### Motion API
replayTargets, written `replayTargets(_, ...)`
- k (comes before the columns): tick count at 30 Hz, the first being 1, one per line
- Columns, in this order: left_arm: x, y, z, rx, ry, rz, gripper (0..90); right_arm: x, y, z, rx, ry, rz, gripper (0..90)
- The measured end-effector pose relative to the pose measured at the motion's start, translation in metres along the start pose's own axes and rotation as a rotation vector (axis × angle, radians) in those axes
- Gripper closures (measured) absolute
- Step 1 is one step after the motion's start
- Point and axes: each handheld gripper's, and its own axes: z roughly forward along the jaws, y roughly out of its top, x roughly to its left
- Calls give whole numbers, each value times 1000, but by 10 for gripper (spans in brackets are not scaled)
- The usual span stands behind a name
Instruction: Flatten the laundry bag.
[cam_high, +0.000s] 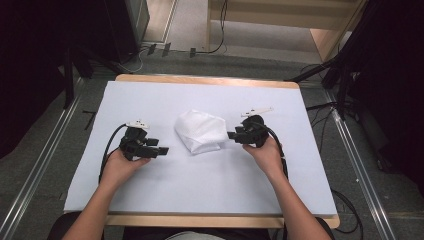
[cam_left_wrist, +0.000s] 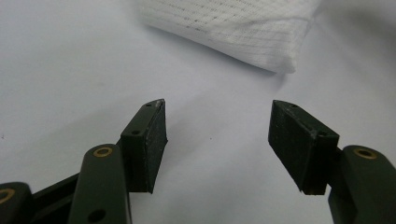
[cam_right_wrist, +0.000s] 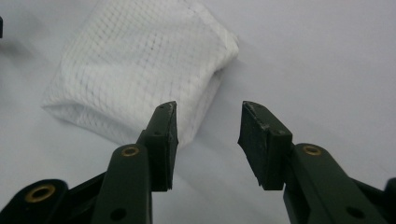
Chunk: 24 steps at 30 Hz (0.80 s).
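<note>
A folded white cloth (cam_high: 201, 131) sits mid-table (cam_high: 150, 195). The left gripper (cam_high: 161, 150) waits beside it, jaws released and empty. The right gripper (cam_high: 231, 135) is nearly at the cloth's edge, jaws apart, gripping nothing.

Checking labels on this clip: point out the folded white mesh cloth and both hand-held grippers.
Folded white mesh cloth (cam_high: 201, 131), high view, middle of its top.
Left hand-held gripper (cam_left_wrist: 217, 140), left gripper view, midway between its open fingertips.
Right hand-held gripper (cam_right_wrist: 208, 135), right gripper view, midway between its open fingertips.

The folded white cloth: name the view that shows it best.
The high view: the folded white cloth lies whole on the table, between the two grippers. The right gripper view shows most of it up close, slightly blurred, beyond the open fingers. The left gripper view catches one edge, cut off at the top.
</note>
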Motion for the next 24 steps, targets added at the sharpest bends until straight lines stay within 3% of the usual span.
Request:
replayTargets(5, 0, 0, 0, 6, 4, 5, 382, 0, 11, 6, -8, -23, -13, 522)
replayTargets(11, 0, -2, 1, 14, 4, 6, 381, -6, 24, 20, -3, -13, 7, 516)
replayTargets(20, 0, -4, -1, 11, 9, 2, 381, -9, 23, 45, 37, 21, 37, 491)
replayTargets(24, 2, -5, -1, 14, 15, -1, 381, -10, 17, 56, 60, 37, 51, 534)
